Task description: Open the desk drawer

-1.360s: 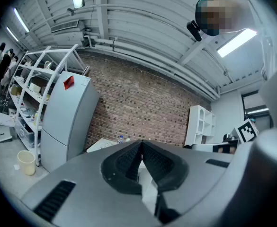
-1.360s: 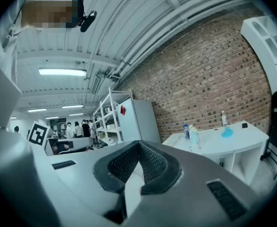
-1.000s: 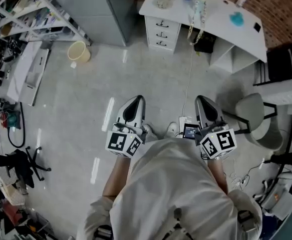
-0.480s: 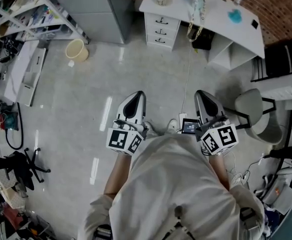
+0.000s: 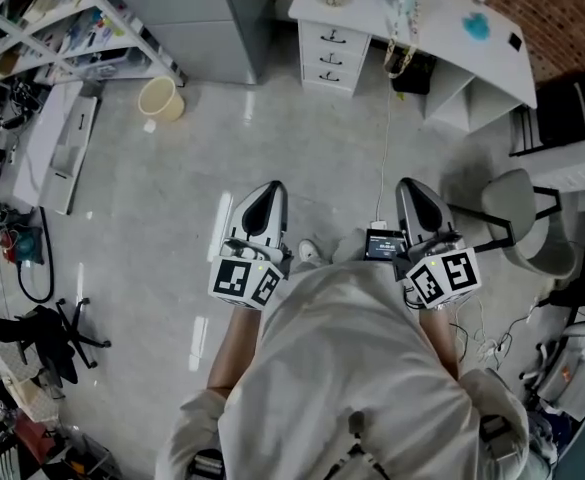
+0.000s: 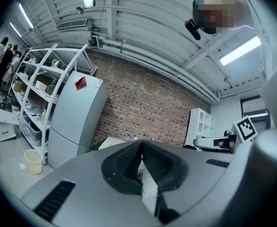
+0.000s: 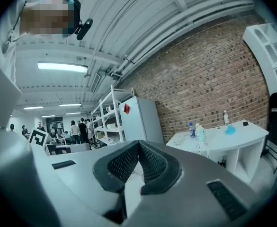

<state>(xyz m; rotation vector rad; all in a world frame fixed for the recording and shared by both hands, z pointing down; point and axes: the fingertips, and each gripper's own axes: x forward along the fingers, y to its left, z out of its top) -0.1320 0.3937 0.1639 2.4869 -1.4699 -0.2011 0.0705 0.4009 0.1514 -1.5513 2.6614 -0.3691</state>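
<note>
The white desk (image 5: 442,38) stands at the far side of the floor, with a stack of three drawers (image 5: 331,56) with dark handles under its left end; all look closed. Both grippers are held level at waist height, well short of the desk. My left gripper (image 5: 269,190) is shut with nothing in it, its ribbed pads (image 6: 129,161) meeting. My right gripper (image 5: 413,186) is also shut and empty. In the right gripper view the desk (image 7: 223,137) shows ahead with a bottle (image 7: 191,129) and a blue object (image 7: 230,130) on top.
A grey fridge (image 6: 74,117) and a shelving rack (image 5: 62,28) stand left of the desk, with a cream bucket (image 5: 161,98) on the floor. A grey chair (image 5: 527,223) sits at the right, near a black chair (image 5: 572,113). A cable (image 5: 385,148) runs across the floor.
The person and both shut grippers have drifted a little forward across the floor toward the desk. Neither gripper has opened or touched anything.
</note>
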